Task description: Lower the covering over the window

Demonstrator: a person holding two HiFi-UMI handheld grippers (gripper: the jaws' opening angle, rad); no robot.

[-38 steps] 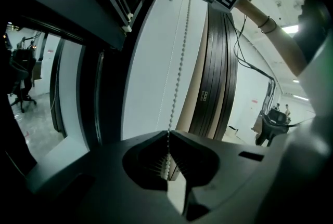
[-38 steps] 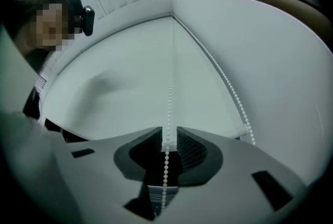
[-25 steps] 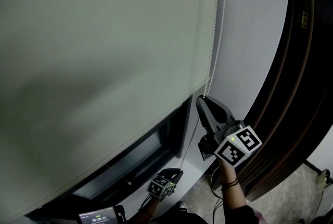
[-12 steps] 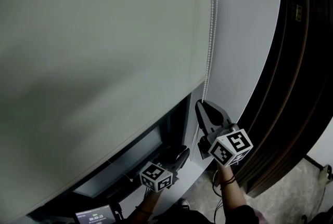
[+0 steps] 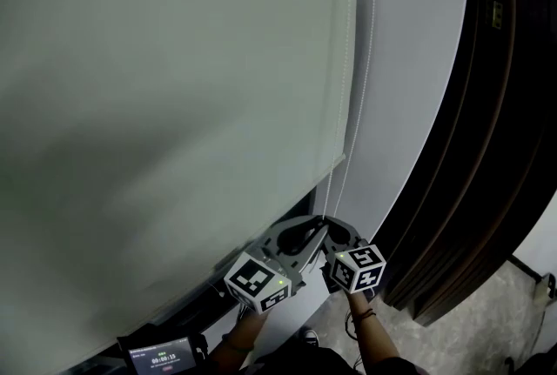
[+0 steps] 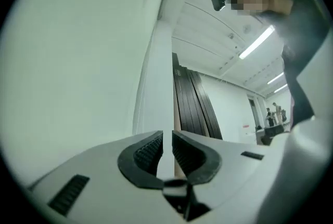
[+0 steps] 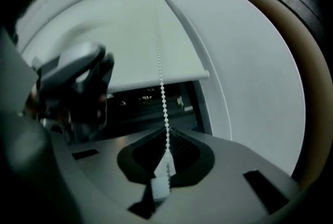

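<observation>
A pale roller blind (image 5: 174,86) covers most of the window; its bottom bar (image 7: 156,78) hangs above a dark strip of glass (image 7: 140,101). A white bead chain (image 7: 163,98) runs down beside the blind's right edge into my right gripper (image 7: 167,137), which is shut on it. In the head view the right gripper (image 5: 329,230) is low, just under the blind's corner. My left gripper (image 5: 300,238) sits close beside it on the left. In the left gripper view its jaws (image 6: 167,142) stand a narrow gap apart, and nothing shows between them.
Dark folded panels (image 5: 487,147) stand against the wall at the right. A white wall strip (image 5: 409,86) lies between them and the blind. A small device with a lit screen (image 5: 161,358) sits at the bottom left. People stand far off (image 6: 276,114).
My right gripper has come down with the chain in it. My left gripper has risen beside it. The blind's bottom edge hangs lower and less dark glass shows.
</observation>
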